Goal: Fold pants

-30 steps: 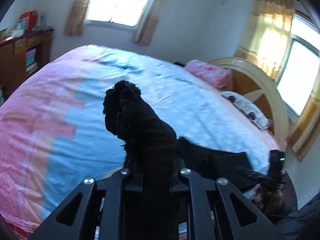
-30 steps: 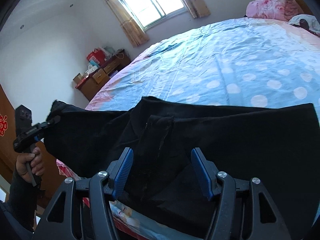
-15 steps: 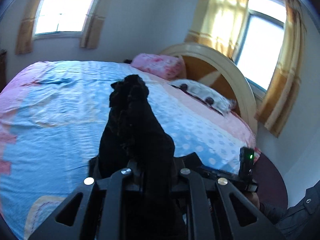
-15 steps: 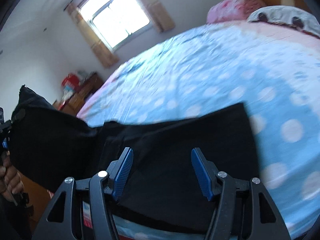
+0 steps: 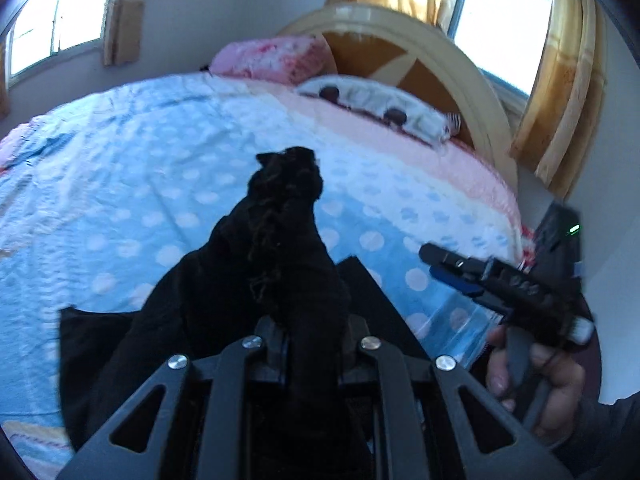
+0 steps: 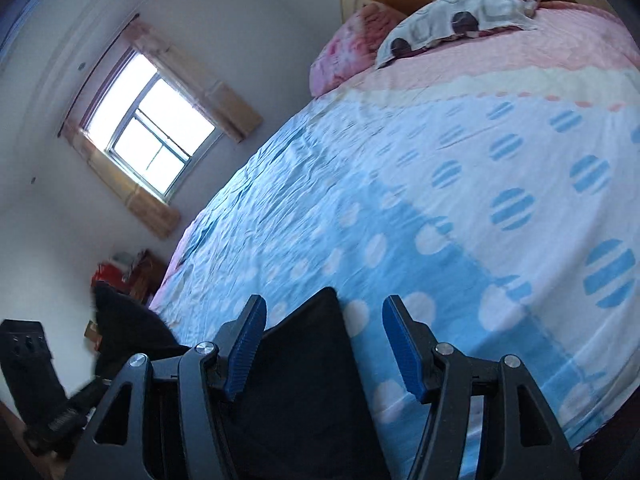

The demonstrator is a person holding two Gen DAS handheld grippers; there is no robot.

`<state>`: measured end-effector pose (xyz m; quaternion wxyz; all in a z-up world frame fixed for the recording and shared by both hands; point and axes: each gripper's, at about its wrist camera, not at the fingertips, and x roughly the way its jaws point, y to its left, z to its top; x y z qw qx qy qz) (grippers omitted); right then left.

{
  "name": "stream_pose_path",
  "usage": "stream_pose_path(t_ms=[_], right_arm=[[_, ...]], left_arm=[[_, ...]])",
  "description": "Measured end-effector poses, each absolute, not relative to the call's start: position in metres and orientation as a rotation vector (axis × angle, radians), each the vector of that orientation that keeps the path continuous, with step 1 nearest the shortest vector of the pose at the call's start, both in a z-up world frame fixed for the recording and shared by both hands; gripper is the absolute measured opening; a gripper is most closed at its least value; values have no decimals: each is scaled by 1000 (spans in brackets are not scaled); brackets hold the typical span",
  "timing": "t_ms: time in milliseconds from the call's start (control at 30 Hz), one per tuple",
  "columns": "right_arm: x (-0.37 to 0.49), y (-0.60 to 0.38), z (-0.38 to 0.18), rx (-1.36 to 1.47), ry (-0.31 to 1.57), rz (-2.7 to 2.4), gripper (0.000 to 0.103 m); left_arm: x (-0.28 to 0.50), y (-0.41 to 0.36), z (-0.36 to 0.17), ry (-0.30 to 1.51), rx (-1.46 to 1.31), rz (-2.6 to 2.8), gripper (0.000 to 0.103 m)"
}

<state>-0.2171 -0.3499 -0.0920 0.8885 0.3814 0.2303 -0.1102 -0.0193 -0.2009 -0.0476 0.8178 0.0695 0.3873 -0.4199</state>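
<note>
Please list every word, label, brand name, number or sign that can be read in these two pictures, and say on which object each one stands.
There is no text that can be read in either view.
The red boxes on the wooden cabinet by the window may carry print, but they are too small and blurred to read.
The right gripper shows only a green light on its body, no lettering.
The black pants, the bedsheet and the pillows bear patterns only.

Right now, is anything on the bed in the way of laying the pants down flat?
Nothing visible does. The left gripper holds the black pants above bare bedspread; pillows sit far off by the headboard.
</note>
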Motion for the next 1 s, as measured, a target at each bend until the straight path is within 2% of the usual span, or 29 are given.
stream_pose_path(t_ms=[100,200,267,300,333,467,633,767,900,1000], right_arm=[[-220,-355,-96,819,470,-247,62],[-226,-364,-96,838,449,-279,62],[-229,-368,-96,844,423,-304,62],[-232,-370,-95,841,408,-321,62],[-232,-370,-94,838,399,-331,62],[-235,-362,-81,802,345,-284,62],[-216,-301,-55,605,358,23,63],[-201,-252,-60,491,446,206,63],[-179,-227,-92,445,636,211,63],[-175,-232,-109,434,700,130,63]], left_arm=[[-17,-225,-70,883,179,-894,28],[-26,-233,-70,887,168,-950,32],[-34,-231,-59,854,156,-985,49],[-42,-226,-48,807,161,-987,66],[-47,-221,-41,768,164,-982,73],[-54,-193,-25,671,202,-885,76],[-45,-137,-44,621,254,-581,77],[-37,-91,-73,677,194,-453,77],[-36,-77,-95,707,187,-436,78],[-38,-86,-106,736,201,-467,85]])
